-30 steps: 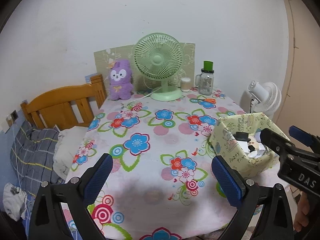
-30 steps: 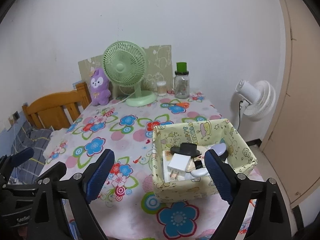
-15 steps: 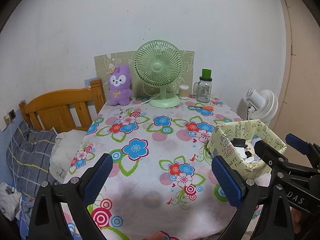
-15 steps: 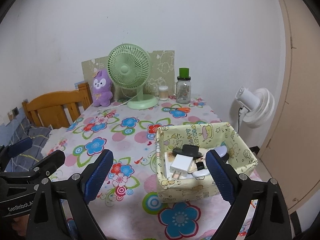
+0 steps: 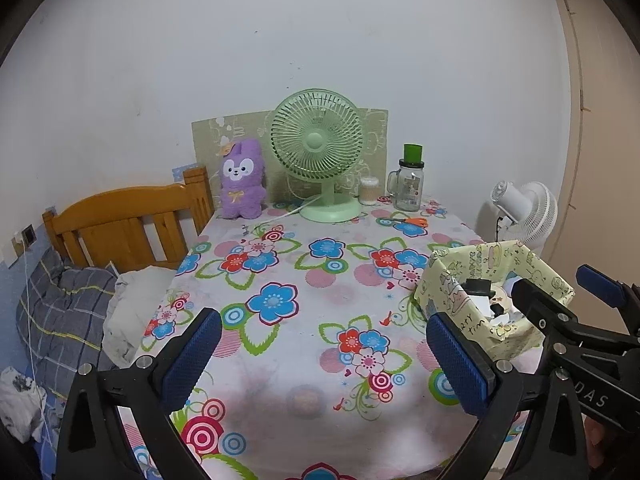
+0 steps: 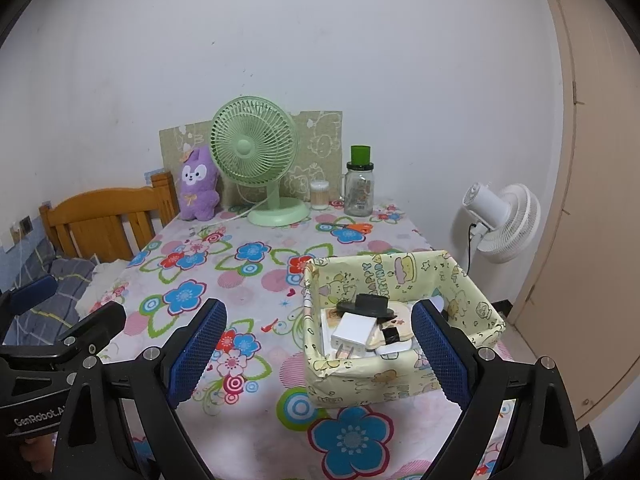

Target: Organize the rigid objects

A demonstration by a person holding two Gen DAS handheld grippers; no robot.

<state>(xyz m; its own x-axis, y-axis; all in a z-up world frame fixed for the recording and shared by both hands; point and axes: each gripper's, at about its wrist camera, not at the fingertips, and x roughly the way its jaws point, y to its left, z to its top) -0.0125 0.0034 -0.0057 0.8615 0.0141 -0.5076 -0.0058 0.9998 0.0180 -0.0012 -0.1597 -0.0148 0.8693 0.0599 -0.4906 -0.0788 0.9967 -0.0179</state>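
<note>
A yellow cartoon-print box (image 6: 352, 376) stands on the flowered tablecloth (image 6: 248, 264) near the front right; it also shows in the left wrist view (image 5: 444, 288). Inside lie a white plug charger (image 6: 354, 330), a black hat-shaped piece (image 6: 366, 306) and other small items. My right gripper (image 6: 318, 354) is open and empty, held above the table's front edge with the box between its fingers in view. My left gripper (image 5: 324, 358) is open and empty over the front of the table, left of the box. Orange-handled scissors (image 6: 352, 227) lie near the back.
At the back stand a green desk fan (image 6: 256, 160), a purple plush (image 6: 198, 186), a cotton-swab jar (image 6: 319, 195) and a glass jar with green lid (image 6: 359, 188). A wooden bed headboard (image 5: 128, 228) is left; a white floor fan (image 6: 500, 220) and a door are right.
Both grippers have drawn back and up from the table, so the box and table look smaller and farther. Both stay open and empty.
</note>
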